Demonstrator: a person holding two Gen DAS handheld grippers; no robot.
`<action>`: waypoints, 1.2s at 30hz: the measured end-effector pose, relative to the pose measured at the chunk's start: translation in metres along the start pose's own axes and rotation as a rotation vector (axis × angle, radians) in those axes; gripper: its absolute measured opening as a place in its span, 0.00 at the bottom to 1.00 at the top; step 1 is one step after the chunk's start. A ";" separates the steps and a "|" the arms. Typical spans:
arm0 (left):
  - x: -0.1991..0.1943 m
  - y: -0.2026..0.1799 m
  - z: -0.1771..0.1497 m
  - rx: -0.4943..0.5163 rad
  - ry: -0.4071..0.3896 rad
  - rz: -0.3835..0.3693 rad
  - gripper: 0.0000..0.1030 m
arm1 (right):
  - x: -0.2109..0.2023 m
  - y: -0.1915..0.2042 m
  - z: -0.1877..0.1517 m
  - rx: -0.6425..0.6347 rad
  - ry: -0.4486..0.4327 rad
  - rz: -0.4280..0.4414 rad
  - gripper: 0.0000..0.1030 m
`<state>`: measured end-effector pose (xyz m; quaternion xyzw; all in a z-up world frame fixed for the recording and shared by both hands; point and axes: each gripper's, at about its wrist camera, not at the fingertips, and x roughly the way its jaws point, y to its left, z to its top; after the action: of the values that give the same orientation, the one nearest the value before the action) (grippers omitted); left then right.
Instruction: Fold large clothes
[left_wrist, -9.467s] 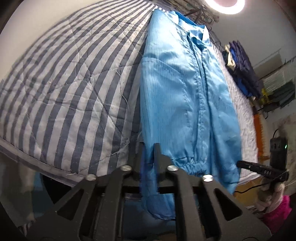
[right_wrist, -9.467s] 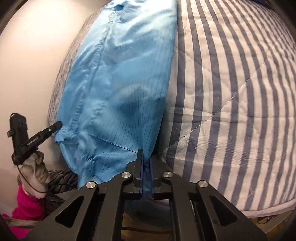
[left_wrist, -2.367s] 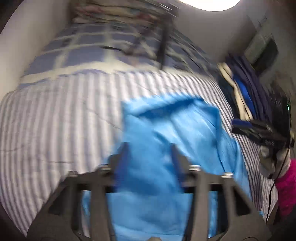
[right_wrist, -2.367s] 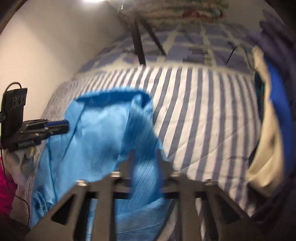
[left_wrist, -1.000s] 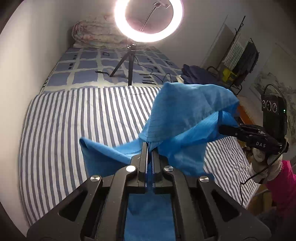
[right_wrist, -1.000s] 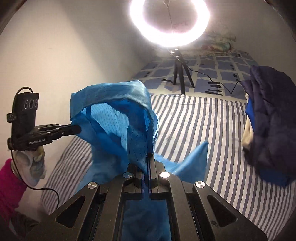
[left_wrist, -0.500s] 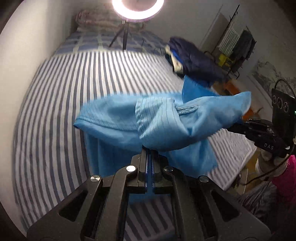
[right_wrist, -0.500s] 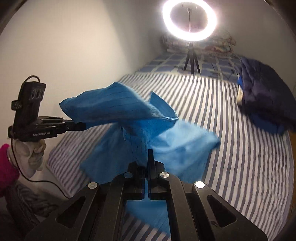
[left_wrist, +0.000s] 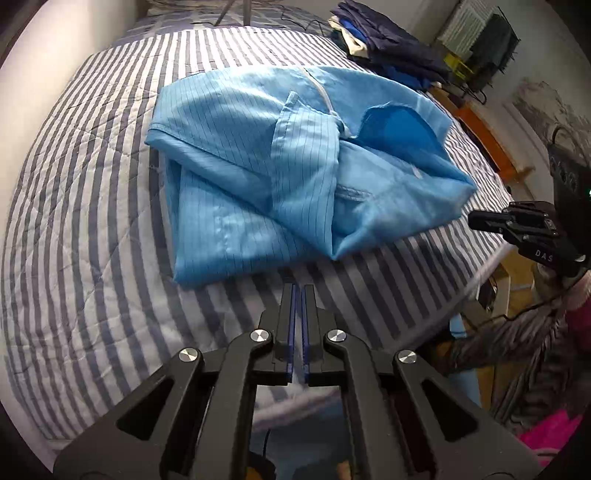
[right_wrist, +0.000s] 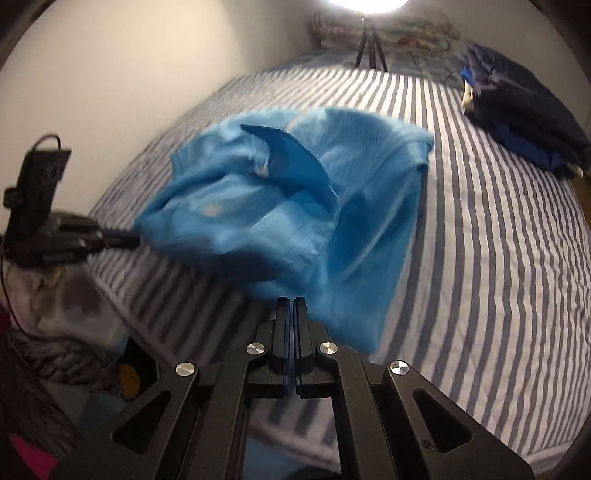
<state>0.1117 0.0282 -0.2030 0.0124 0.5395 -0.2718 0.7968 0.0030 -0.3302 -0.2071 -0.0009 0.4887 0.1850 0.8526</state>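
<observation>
Blue garment (left_wrist: 280, 177): bunched on striped bed (left_wrist: 85, 206), just ahead of both grippers. Left gripper (left_wrist: 297, 295) and right gripper (right_wrist: 289, 306): closed, empty. Long axis runs crosswise; neither hand is clearly nearer.

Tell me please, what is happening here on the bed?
A person with a gripper in each hand is folding a blue garment on the striped bed. It lies in a loose, rumpled bundle, not a neat fold. The left gripper and right gripper are shut and empty, just short of its near edge.

Both wrist views angled down over striped bed (left_wrist: 92, 221), sharing blue garment (left_wrist: 258, 177)
</observation>
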 end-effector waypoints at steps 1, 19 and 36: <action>-0.004 0.004 0.001 -0.012 -0.004 -0.006 0.00 | -0.004 -0.002 -0.006 -0.008 0.015 0.010 0.01; 0.045 0.154 0.064 -0.704 -0.116 -0.275 0.52 | 0.027 -0.103 0.034 0.540 -0.119 0.264 0.52; 0.023 0.145 0.082 -0.568 -0.116 -0.182 0.01 | 0.034 -0.110 0.033 0.673 -0.136 0.492 0.00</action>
<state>0.2521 0.1160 -0.2287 -0.2747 0.5465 -0.1808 0.7702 0.0802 -0.4159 -0.2378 0.4067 0.4500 0.2127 0.7661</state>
